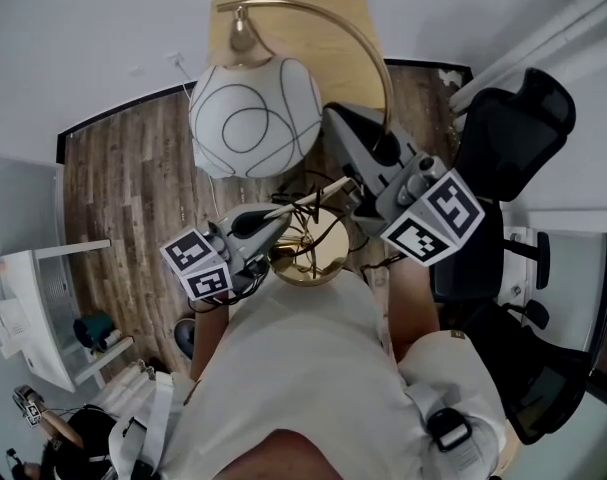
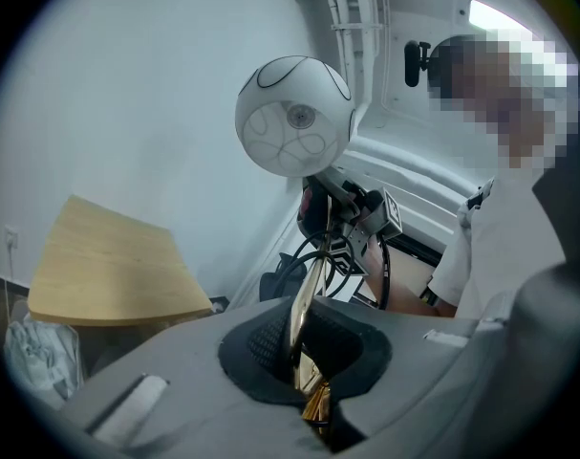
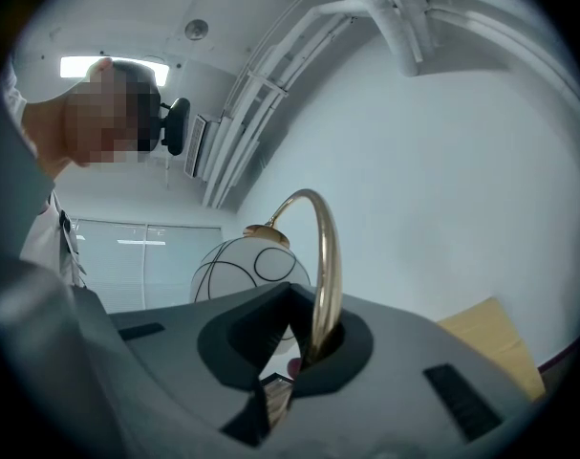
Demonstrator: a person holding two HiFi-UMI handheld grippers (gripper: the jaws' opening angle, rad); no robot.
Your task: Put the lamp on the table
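Observation:
The lamp has a white globe shade (image 1: 255, 118) with black line patterns, a gold arched stem (image 1: 368, 43) and a round gold base (image 1: 308, 260). It hangs in the air in front of the person, above the floor. My left gripper (image 1: 283, 216) is shut on the lower stem (image 2: 305, 309) close to the base. My right gripper (image 1: 351, 136) is shut on the stem (image 3: 326, 256) higher up, under the arch. The light wooden table (image 1: 328, 23) lies beyond the lamp against the wall, also visible in the left gripper view (image 2: 108, 271) and the right gripper view (image 3: 490, 342).
A black office chair (image 1: 513, 128) stands right of the table and another dark chair (image 1: 528, 378) is nearer at the right. A white shelf unit (image 1: 38, 308) is at the left. Dark cables hang by the lamp base over the wood floor (image 1: 133, 188).

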